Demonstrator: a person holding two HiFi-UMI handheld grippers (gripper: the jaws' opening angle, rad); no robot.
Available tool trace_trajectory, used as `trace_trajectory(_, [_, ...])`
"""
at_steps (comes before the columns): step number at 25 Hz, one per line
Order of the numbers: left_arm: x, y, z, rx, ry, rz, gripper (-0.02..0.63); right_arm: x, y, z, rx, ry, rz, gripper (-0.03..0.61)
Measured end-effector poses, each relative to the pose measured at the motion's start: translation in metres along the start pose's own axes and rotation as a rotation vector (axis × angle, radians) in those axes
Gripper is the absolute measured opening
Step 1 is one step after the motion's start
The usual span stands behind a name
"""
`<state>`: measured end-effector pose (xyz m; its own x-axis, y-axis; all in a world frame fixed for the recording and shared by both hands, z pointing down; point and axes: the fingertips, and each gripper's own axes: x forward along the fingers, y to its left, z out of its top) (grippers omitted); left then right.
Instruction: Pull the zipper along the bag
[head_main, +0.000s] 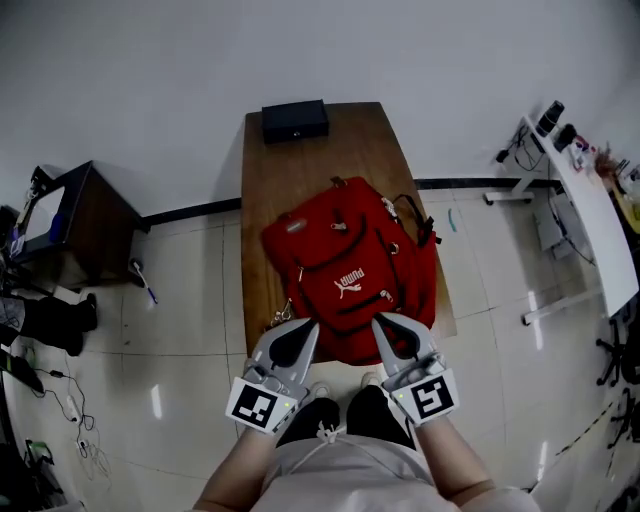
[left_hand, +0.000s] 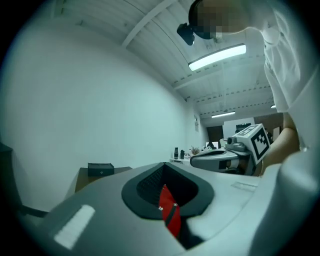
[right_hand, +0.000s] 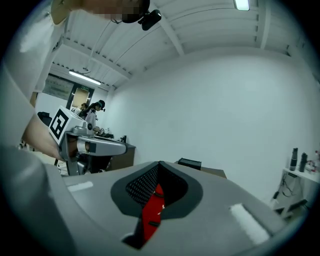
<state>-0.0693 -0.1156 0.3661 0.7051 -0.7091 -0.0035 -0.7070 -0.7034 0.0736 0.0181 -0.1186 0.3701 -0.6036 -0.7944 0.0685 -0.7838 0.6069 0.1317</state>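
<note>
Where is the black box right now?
In the head view, the black box sits at the far end of the wooden table, just beyond the red backpack.

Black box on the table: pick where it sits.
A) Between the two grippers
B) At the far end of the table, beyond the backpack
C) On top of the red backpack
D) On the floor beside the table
B: in the head view the black box sits at the far end of the wooden table, beyond the red Puma backpack and apart from it.
</note>
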Motion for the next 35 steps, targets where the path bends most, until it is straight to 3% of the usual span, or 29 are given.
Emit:
trace_trajectory(5, [-0.024,-0.021,-0.010,0.006,0.039,-0.025,0.006,-0.027,0.027,0.008,0.005,-0.027,0.024,0.008])
trace_trajectory(8, [-0.038,-0.041,-0.003,0.004,0.005,-0.013,0.006,-0.048,0.041,0.021,0.018,-0.061,0.051,0.008])
trace_trajectory(13, [-0.061,-0.097,-0.004,0.027,-0.006,-0.005,0.006,-0.096,0.060,0.022,-0.016,-0.064,0.091,0.008])
trace_trajectory(18, [-0.086,-0.155,-0.009,-0.008,0.003,0.085,0.006,-0.159,0.075,0.020,-0.046,-0.030,0.133,0.008])
trace_trajectory(26, [-0.115,-0.237,-0.005,0.002,-0.038,0.092,0.006,-0.241,0.087,0.009,-0.050,-0.037,0.132,0.008])
trace_trajectory(35, [-0.133,-0.264,0.005,0.028,-0.058,0.055,0.006,-0.269,0.101,0.012,-0.048,-0.046,0.130,0.008])
